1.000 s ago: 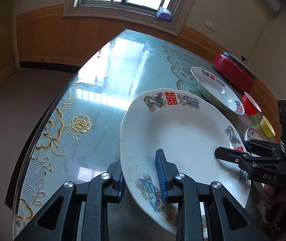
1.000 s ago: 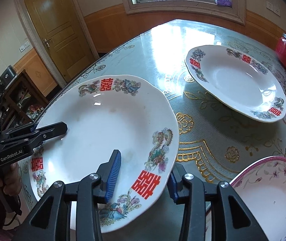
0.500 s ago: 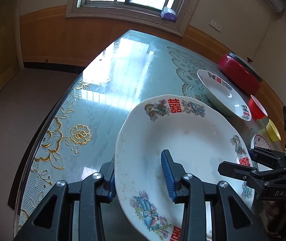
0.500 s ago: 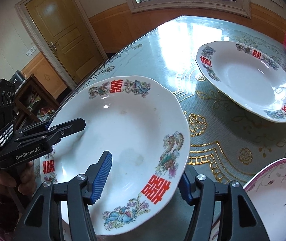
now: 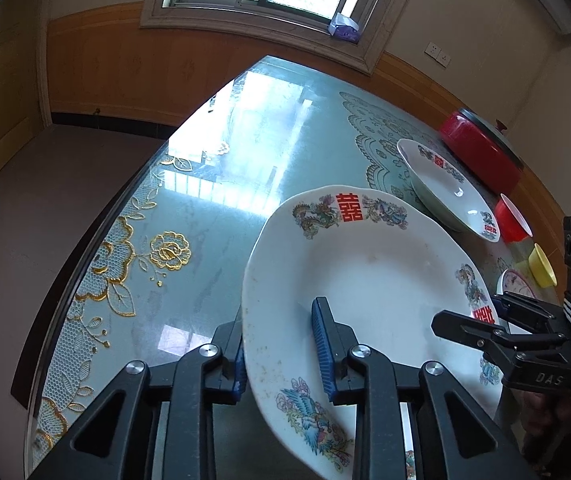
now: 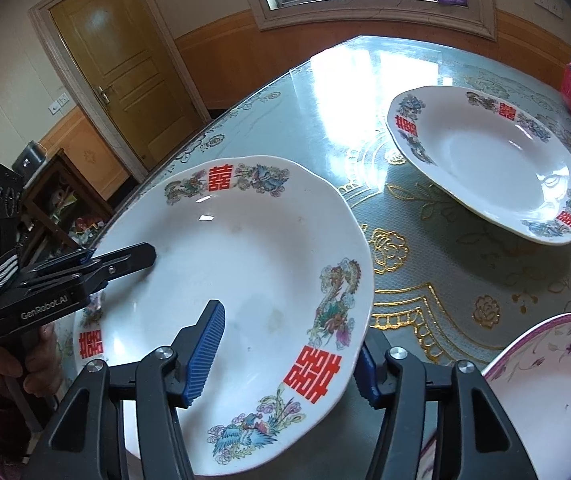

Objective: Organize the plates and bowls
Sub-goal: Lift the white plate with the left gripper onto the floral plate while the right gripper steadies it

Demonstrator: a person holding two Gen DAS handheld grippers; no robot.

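Note:
A large white plate (image 5: 373,280) with red characters and bird patterns hangs tilted above the glass table. My left gripper (image 5: 281,352) straddles its near rim, one blue pad under it and one on top, with a visible gap. My right gripper (image 6: 285,356) straddles the opposite rim, also with a gap. The plate also shows in the right wrist view (image 6: 241,280). A second matching plate (image 6: 489,160) lies flat on the table farther back, and shows in the left wrist view (image 5: 445,188).
A pink-rimmed floral bowl (image 6: 549,392) sits at the near right. A red lidded pot (image 5: 481,148), a red cup (image 5: 511,220) and a yellow cup (image 5: 541,266) stand along the right. The table edge (image 5: 85,248) runs down the left.
The plate and both grippers have shifted a little toward the far plate and red pot. Both grippers' jaws have spread slightly around the rim.

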